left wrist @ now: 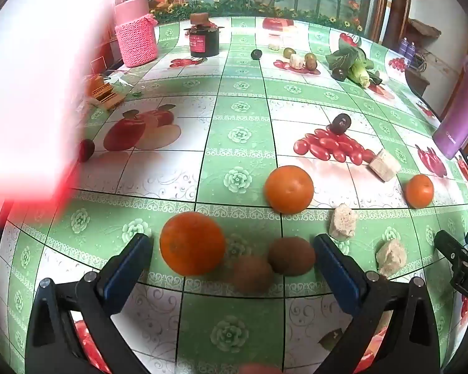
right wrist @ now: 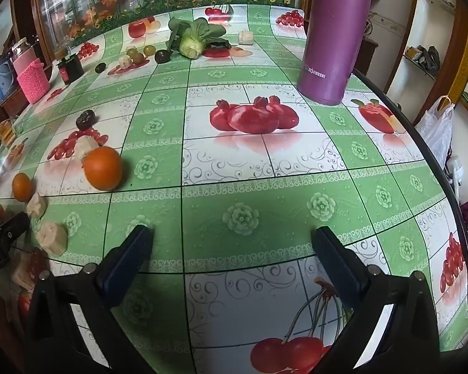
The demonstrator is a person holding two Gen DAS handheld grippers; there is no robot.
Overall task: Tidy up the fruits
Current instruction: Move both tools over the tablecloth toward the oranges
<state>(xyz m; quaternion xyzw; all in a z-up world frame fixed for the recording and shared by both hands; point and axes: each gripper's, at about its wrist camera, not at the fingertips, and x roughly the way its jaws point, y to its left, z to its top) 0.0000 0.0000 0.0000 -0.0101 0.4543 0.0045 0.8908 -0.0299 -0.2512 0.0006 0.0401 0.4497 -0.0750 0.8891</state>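
Sorting looks barely begun: round orange citrus fruits (left wrist: pixel 192 243) and fuzzy brown kiwis (left wrist: pixel 291 256) lie loose between the left gripper (left wrist: pixel 232 251)'s spread, empty fingers; right gripper (right wrist: pixel 232 246)'s fingers, likewise spread, frame bare counter (right wrist: pixel 249 168).

Blown-out pink-white blur (left wrist: pixel 31 93) — half-hiding a dark fruit (left wrist: pixel 87 149) behind it

- The left gripper (left wrist: pixel 232 243) tilts steeply downward, its two blue-padded fingers (left wrist: pixel 126 263) spread wide apart with no pad pressing on anything.
- The right gripper (right wrist: pixel 232 243) tilts downward likewise, jaws equally wide, nothing between its fingers (right wrist: pixel 338 263).
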